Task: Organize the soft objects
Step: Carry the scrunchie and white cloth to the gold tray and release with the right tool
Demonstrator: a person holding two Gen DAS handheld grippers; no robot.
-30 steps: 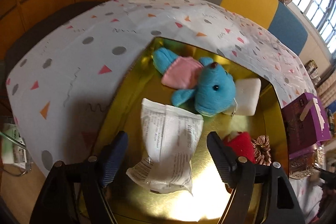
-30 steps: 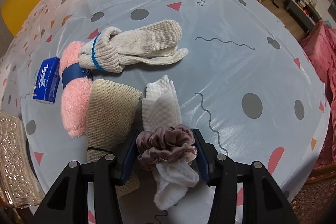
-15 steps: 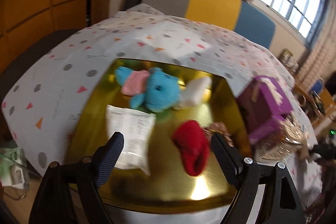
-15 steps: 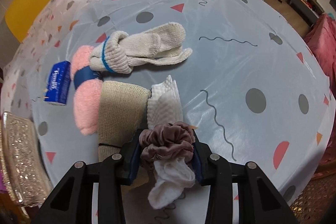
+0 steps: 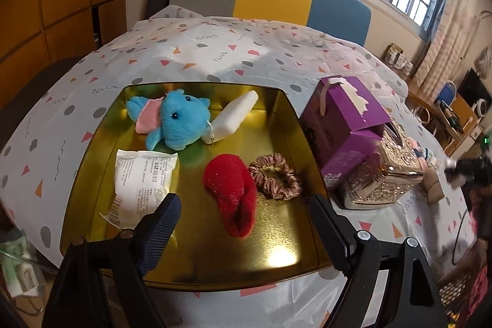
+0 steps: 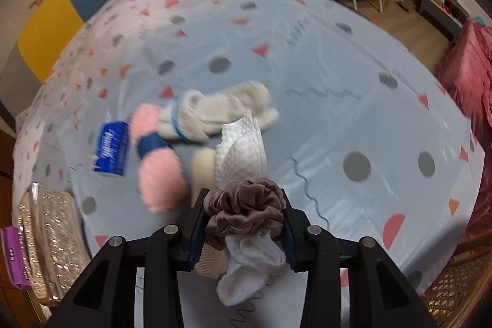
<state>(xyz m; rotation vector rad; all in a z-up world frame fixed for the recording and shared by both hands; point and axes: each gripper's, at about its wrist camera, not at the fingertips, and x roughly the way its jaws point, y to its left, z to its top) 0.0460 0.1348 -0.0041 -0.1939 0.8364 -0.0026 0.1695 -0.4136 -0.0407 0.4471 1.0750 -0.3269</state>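
Soft goods on bench (image 5: 215, 57), gold tray (image 5: 92, 162) at its near edge

Tray holds blue plush toy (image 5: 181, 125), white packet (image 5: 141, 180), red sock (image 5: 233, 192), tan scrunchie (image 5: 273, 180). Left hand-held gripper (image 5: 243, 220): spread, having just been widening, nothing between. Right hand-held gripper (image 6: 243, 223): pinching mauve scrunchie (image 6: 246, 208), white cloth (image 6: 249, 266) hanging beneath.

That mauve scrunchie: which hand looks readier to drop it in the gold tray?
Right. Its tongs are shut on the mauve scrunchie. The left tongs hang open over the gold tray, holding nothing.
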